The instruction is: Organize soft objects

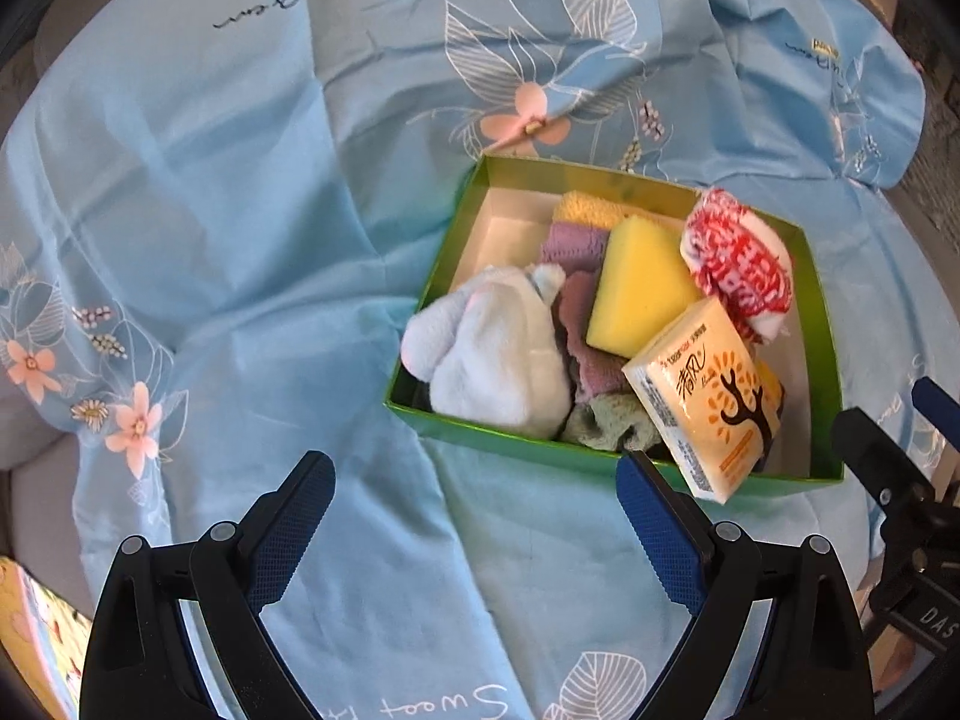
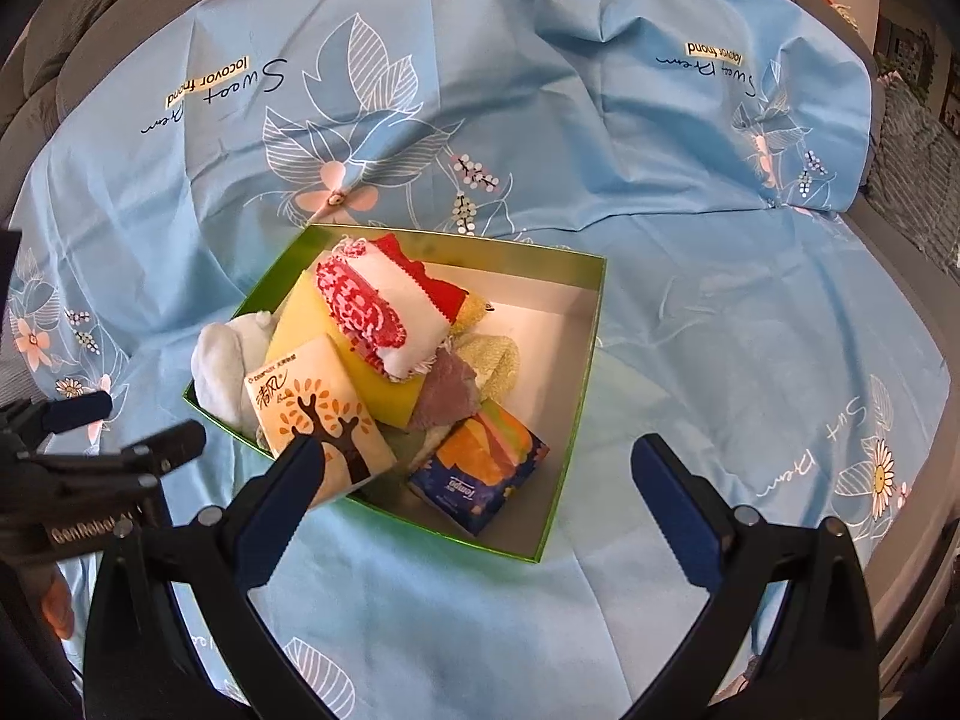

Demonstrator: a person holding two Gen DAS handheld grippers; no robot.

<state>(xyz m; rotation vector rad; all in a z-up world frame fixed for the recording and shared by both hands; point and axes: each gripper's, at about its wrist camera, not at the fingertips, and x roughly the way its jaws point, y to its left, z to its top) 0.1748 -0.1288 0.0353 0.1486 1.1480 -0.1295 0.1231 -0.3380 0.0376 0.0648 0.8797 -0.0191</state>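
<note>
A green box (image 1: 441,258) (image 2: 570,450) sits on a light blue floral cloth (image 1: 240,240) (image 2: 720,300). It holds a yellow sponge (image 1: 642,288) (image 2: 378,387), a red-and-white cloth (image 1: 738,264) (image 2: 372,306), a pale blue plush (image 1: 492,354) (image 2: 225,360), purple and green towels (image 1: 585,354), a cream tissue pack (image 1: 708,402) (image 2: 318,408) leaning on the front rim, and a blue tissue pack (image 2: 480,468). My left gripper (image 1: 474,480) is open and empty in front of the box. My right gripper (image 2: 474,468) is open and empty above the box's near edge.
The cloth lies wrinkled over a grey sofa or bed (image 2: 918,276). The right gripper shows at the right edge of the left wrist view (image 1: 888,468); the left gripper shows at the left edge of the right wrist view (image 2: 90,450).
</note>
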